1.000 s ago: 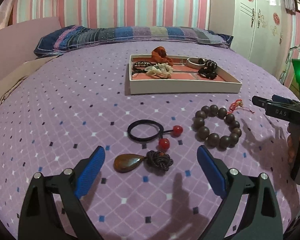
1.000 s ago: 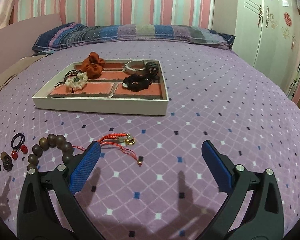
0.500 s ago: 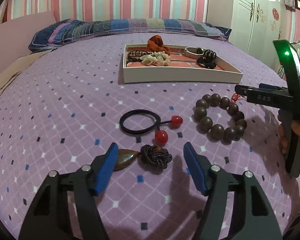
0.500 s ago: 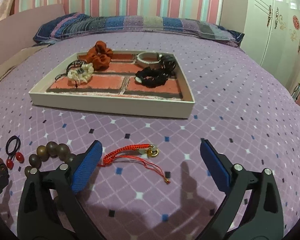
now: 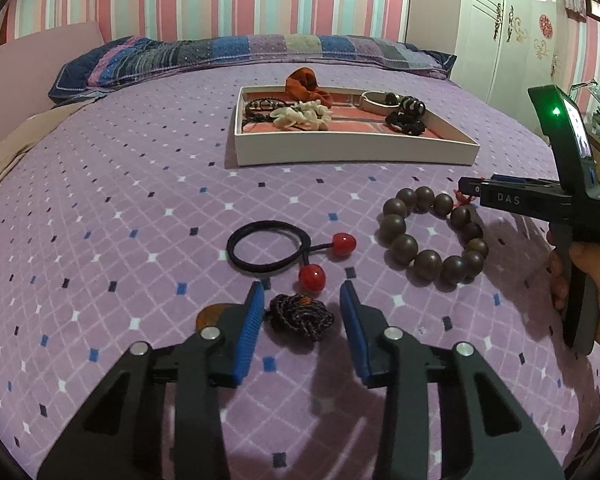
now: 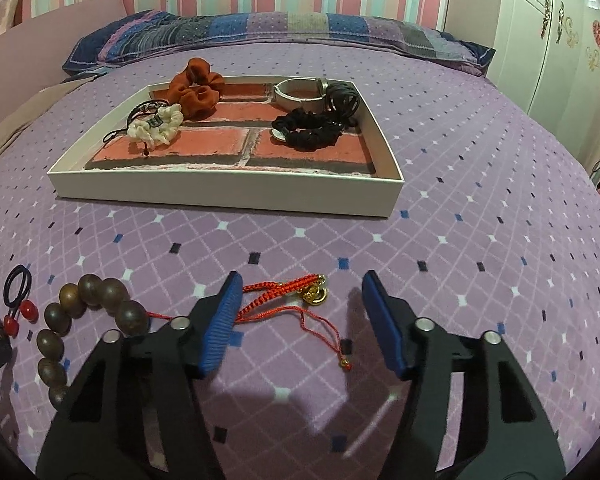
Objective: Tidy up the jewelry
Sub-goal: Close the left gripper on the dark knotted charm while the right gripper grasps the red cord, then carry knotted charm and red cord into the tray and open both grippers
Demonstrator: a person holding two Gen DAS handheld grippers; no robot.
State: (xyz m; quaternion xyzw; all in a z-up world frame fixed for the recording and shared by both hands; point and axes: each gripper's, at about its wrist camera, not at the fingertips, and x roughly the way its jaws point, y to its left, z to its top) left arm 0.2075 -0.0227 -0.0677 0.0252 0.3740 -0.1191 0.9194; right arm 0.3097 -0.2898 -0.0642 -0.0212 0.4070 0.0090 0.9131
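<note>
My left gripper [image 5: 300,298] is open, its blue pads on either side of a dark knotted cord [image 5: 300,316] with an amber pendant [image 5: 210,314] partly hidden behind the left finger. A black hair tie with red beads [image 5: 268,246] and a brown bead bracelet [image 5: 432,236] lie just beyond. My right gripper [image 6: 302,292] is open over a red cord charm with gold bell [image 6: 300,292], not closed on it. The white tray [image 6: 228,190] with brick-pattern floor holds scrunchies and bangles.
The purple patterned bedspread [image 5: 120,200] covers the bed. A patchwork pillow [image 6: 260,28] lies at the far edge, white wardrobe doors [image 6: 560,20] stand to the right. The right gripper's body [image 5: 540,200] shows beside the bead bracelet in the left wrist view.
Both grippers moved forward and lower. The left jaws narrowed around the knotted cord pendant. The right jaws narrowed around the red cord charm.
</note>
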